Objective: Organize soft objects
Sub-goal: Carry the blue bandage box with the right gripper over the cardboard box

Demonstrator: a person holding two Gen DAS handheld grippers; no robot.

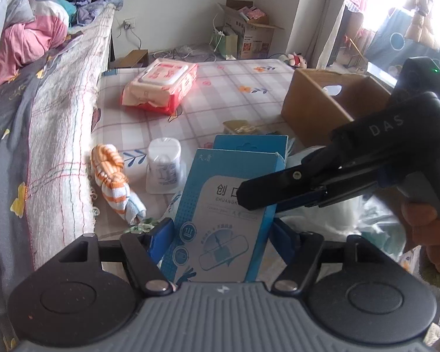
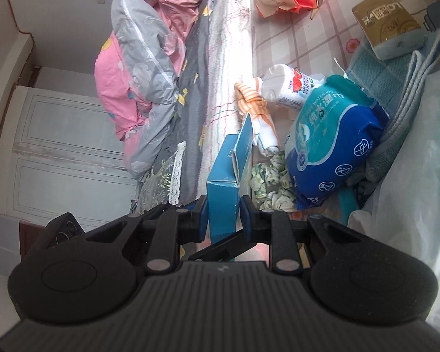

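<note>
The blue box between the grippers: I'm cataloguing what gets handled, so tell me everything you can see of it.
The blue box is a flat cardboard carton, blue with a pale grey front panel, Chinese print, round icons and a plaster drawing. Its top flap with a hang slot stands open. It is held upright above the checked mat. The right gripper is shut on its narrow sides; the left gripper straddles its lower part, and whether those pads touch is unclear.

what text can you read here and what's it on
"DAS": right gripper body
"创口" and "CHUANGK", both cut off: blue box
"纯水湿巾": blue wipes pack
Upside-down print on the gold box: unreadable
Print on the red wipes pack and white bottle: blurred
</note>
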